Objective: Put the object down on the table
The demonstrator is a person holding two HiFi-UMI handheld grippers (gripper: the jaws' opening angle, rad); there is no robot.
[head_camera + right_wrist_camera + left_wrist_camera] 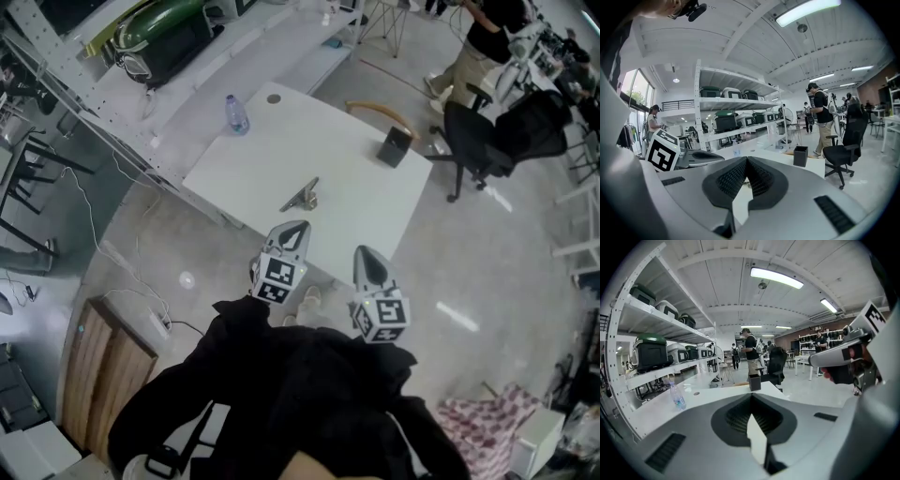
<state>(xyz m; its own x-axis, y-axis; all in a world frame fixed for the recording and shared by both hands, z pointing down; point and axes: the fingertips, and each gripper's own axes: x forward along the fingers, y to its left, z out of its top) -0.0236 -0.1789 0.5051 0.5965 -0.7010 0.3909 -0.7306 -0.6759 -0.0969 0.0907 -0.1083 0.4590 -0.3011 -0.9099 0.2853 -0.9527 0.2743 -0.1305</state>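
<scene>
A small grey metal object [300, 196] lies on the white table [347, 202], a little inside its near edge, with nothing touching it. My left gripper [296, 227] hovers just short of that object, jaws shut and empty; in the left gripper view its tips [751, 397] meet with nothing between them. My right gripper [367, 253] hangs over the table's near edge to the right, also shut and empty, and its tips [746, 160] are pressed together. Each gripper sees the other: the right gripper [836, 354] and the left gripper [700, 158].
A clear water bottle [235, 114] stands at the table's far left and a black square cup [395, 146] at its far right. A black office chair [478, 141] and a standing person [483, 42] are beyond the table. Shelving with cases [164, 37] runs along the left.
</scene>
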